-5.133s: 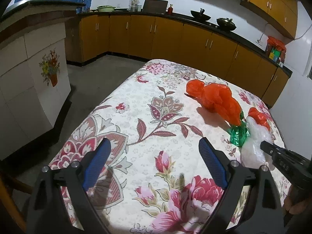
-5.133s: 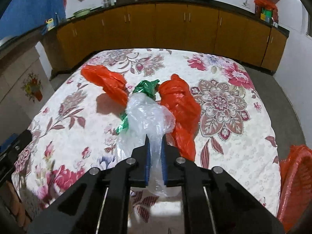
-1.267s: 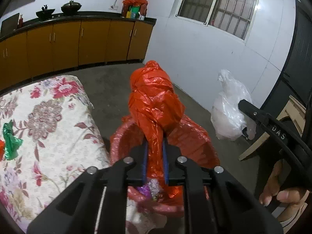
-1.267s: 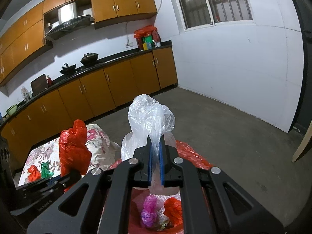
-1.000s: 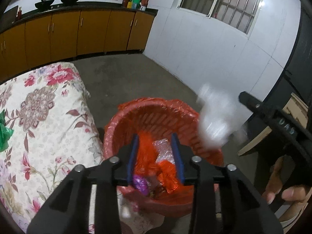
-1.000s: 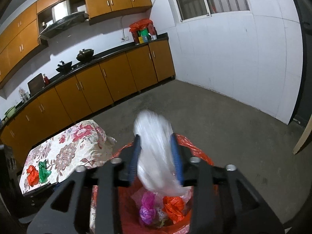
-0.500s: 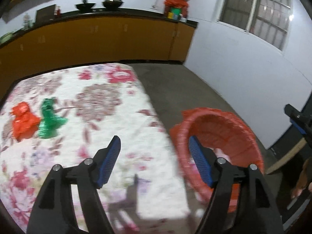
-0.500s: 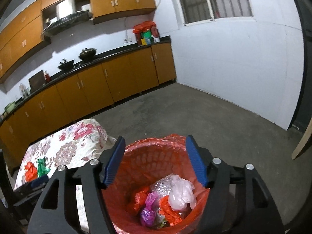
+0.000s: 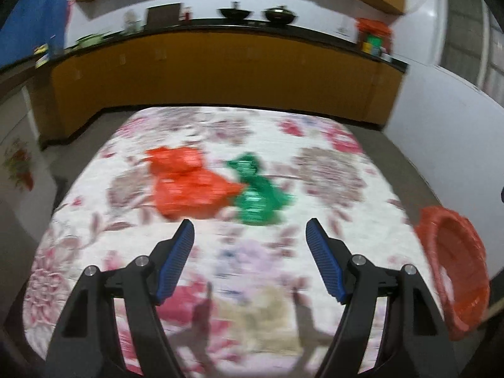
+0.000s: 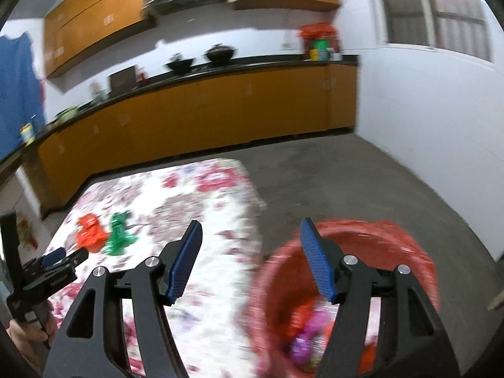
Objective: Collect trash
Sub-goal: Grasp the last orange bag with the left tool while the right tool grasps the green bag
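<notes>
Change in left view: one second ago the red woven plastic basket lined with a red bag was seen under the gripper; now the floral-patterned bed cover is faced, and the basket is seen beside its right edge.
Change in right view: the clear plastic bag held before is gone from between the jaws; the basket is seen below, with mixed trash inside.
Left gripper: the jaws have just been opening; they are spread wide, nothing is between them, nothing is touched.
Right gripper: the jaws have just been opening; they are parted and empty.
Remaining trash: a crumpled orange plastic bag and a crumpled green shiny plastic bag are lying touching each other near the middle of the cover.
</notes>
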`<state>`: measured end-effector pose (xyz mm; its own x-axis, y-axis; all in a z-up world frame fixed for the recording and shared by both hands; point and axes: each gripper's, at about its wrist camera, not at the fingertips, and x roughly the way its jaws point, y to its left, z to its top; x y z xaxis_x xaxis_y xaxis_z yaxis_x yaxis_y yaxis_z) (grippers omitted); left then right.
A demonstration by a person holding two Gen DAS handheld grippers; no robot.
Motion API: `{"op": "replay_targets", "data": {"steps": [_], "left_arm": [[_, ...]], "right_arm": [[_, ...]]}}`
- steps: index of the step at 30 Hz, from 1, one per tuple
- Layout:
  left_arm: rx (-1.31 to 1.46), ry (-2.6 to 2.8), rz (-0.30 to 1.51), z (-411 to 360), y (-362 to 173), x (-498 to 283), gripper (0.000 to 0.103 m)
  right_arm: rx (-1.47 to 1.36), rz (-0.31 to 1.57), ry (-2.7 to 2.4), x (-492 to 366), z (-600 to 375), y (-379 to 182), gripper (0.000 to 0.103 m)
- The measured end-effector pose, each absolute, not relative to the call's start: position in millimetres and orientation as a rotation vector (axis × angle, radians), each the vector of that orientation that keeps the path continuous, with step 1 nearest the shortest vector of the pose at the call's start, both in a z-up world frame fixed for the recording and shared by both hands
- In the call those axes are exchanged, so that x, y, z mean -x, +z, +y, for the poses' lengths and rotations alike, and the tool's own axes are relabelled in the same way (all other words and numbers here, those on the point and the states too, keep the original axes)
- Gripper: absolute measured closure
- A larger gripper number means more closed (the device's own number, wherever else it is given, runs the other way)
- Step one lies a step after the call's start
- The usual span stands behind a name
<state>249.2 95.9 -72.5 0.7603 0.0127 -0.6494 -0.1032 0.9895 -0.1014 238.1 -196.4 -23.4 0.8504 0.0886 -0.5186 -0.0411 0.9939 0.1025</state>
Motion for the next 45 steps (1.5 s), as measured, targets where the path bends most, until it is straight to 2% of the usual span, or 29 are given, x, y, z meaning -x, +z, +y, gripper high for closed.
{"op": "replay_targets", "data": {"steps": [4,12,24,28,33,45], "left_arm": [[0.166,0.140,0.686,138.3,-71.4,-246.7,0.031],[0.223,0.222,0.672,194.3,-76.9,-245.2,0.031],[0.256,0.252,0.673,228.9,-86.6,-255.0,0.031],[0.262,0.247,0.683,229.2,-90.1,-261.2,0.031],[0.272,0.215,0.695,218.9,-93.1,-271.1,0.031],[0.263,0.074,0.781,147.8,-103.3,-321.6,0.031]], "right_arm": [[-0.082,0.589,0.179,-267.6,-146.4,-32.1,0.040],[-0.042,0.751,0.383,-339.4,-39.9,-81.8,0.056],[0.006,0.882,0.407,-399.6,25.3,-139.1,0.057],[0.067,0.919,0.392,-407.8,35.9,-153.6,0.057],[0.093,0.909,0.404,-399.5,24.9,-152.4,0.072],[-0.003,0.910,0.373,-384.9,-25.9,-150.3,0.069]]}}
